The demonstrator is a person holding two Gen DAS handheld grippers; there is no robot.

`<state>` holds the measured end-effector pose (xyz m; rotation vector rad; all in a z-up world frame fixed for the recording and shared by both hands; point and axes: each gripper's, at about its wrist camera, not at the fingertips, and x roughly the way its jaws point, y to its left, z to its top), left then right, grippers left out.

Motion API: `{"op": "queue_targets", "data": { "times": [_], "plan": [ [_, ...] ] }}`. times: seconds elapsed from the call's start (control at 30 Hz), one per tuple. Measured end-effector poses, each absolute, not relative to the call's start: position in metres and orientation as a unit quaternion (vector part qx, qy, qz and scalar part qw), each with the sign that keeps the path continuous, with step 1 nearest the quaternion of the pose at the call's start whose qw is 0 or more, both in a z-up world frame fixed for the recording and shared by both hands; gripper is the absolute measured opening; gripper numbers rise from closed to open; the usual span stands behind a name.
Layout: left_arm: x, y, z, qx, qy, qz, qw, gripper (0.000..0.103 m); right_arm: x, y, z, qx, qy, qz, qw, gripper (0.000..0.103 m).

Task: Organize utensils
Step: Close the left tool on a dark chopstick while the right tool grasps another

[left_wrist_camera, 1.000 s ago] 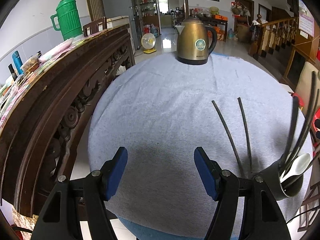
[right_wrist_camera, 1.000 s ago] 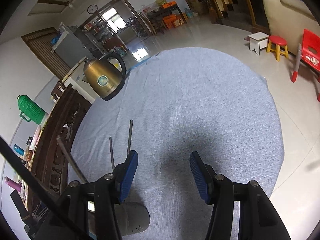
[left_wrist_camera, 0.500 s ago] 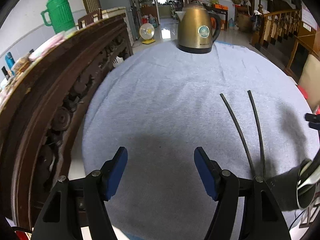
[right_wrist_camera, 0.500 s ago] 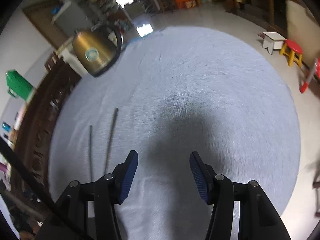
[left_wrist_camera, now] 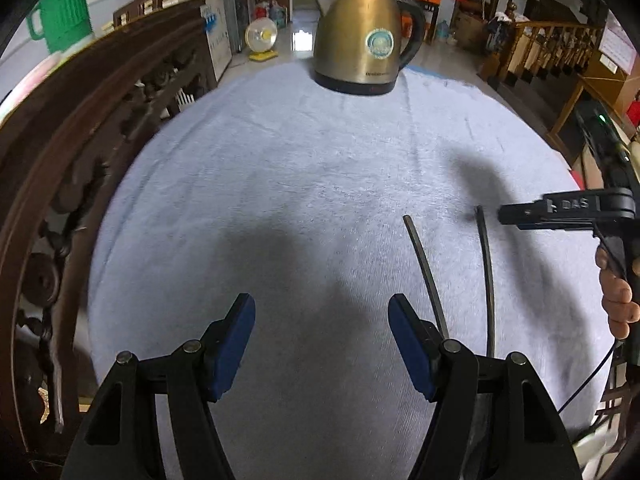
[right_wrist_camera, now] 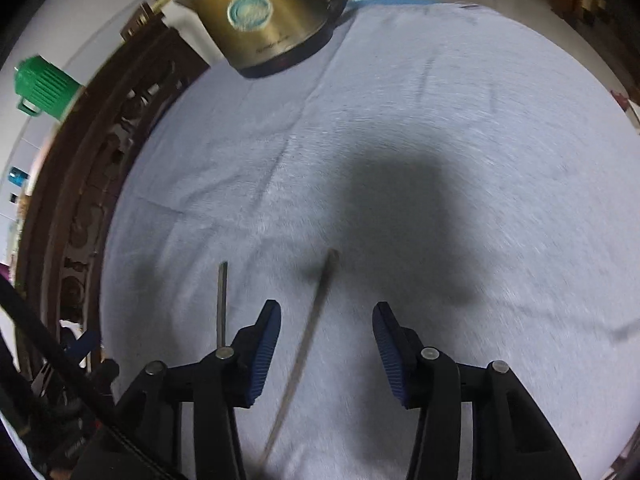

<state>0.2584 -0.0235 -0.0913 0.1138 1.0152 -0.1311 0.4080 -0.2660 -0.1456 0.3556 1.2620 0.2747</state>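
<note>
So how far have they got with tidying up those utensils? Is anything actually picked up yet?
Nothing looks tidied yet. Two chopsticks, one and the other, lie loose on the grey cloth. The right gripper has one chopstick between its open jaws, which have just been closing but do not press on it. The left gripper is open and empty. Left to do: grab both sticks and put them away.

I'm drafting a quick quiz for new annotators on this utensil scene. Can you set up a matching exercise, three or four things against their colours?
Things:
1. kettle
2. cloth
3. jug
4. chopsticks

Colours:
A. green
B. black
C. brass-gold
D. pale grey-blue

Pairs: 1-C, 2-D, 3-A, 4-B
</note>
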Motion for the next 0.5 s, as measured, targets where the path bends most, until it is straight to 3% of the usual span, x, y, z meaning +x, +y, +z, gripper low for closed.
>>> {"op": "queue_targets", "data": {
  "times": [0.23, 0.27, 0.33, 0.4, 0.5],
  "plan": [
    [0.284, -0.037, -0.093, 0.061, 0.496, -0.076, 0.863, 0.070, 0.443, -0.242, -0.167, 0.139, 0.629, 0.097, 0.758, 0.032],
    [0.287, -0.040, -0.094, 0.061, 0.499, -0.079, 0.861, 0.070, 0.443, -0.240, -0.167, 0.134, 0.628, 0.096, 0.761, 0.022],
    [0.290, -0.043, -0.096, 0.063, 0.502, -0.083, 0.859, 0.066, 0.443, -0.238, -0.170, 0.124, 0.630, 0.083, 0.762, 0.011],
    [0.296, -0.050, -0.099, 0.064, 0.509, -0.092, 0.854, 0.059, 0.440, -0.235, -0.171, 0.112, 0.624, 0.084, 0.769, 0.009],
    [0.306, -0.060, -0.106, 0.051, 0.524, -0.104, 0.844, 0.058, 0.432, -0.243, -0.171, 0.112, 0.614, 0.073, 0.778, 0.009]
  ]
}}
